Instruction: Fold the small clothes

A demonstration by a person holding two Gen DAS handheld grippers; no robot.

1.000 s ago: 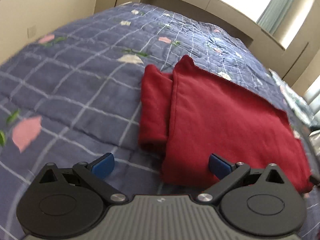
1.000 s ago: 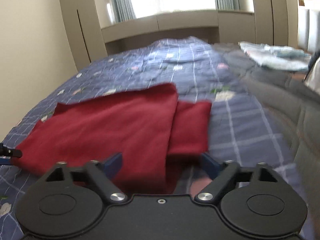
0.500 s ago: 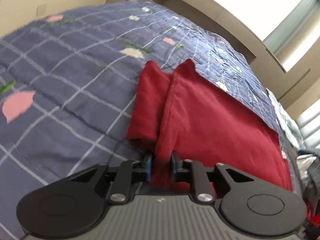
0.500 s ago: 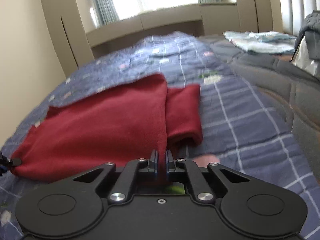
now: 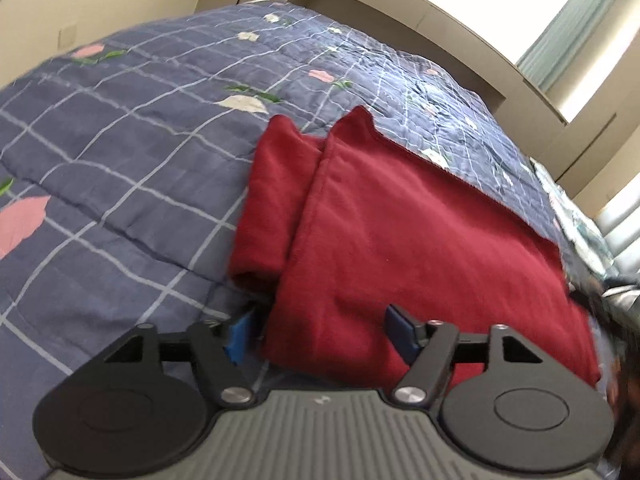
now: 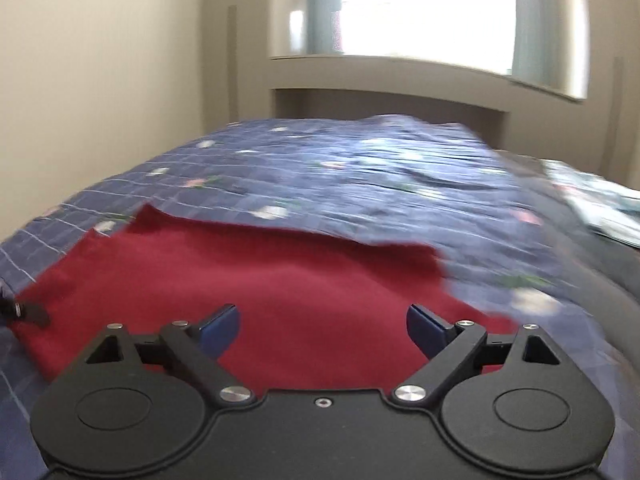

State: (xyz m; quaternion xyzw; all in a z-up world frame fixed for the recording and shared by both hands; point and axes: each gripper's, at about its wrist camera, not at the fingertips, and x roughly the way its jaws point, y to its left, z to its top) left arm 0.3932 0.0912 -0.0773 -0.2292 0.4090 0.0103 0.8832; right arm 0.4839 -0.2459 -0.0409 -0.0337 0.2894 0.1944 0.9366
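A dark red garment [image 5: 420,240] lies flat on the blue checked quilt [image 5: 120,152], with a folded sleeve [image 5: 272,200] sticking out along its left side. My left gripper [image 5: 320,332] is at the garment's near left corner. Its jaws are opening, and the cloth lies loose between the blue fingertips [image 5: 240,334] without being pressed. In the right wrist view the red garment [image 6: 280,280] spreads out under my right gripper [image 6: 323,328]. Those jaws are opening wide above the cloth and hold nothing. The tip of the left gripper [image 6: 24,312] shows at the far left.
The quilt [image 6: 360,168] covers the bed up to a beige ledge [image 6: 392,100] under a bright window. A pile of pale folded clothes [image 6: 600,208] and a grey blanket [image 6: 624,280] lie to the right. A beige wall [image 6: 100,80] runs along the left.
Both grippers were pinched on the garment's near edge half a second ago and have let go. The right gripper has swung left over the middle of the cloth.
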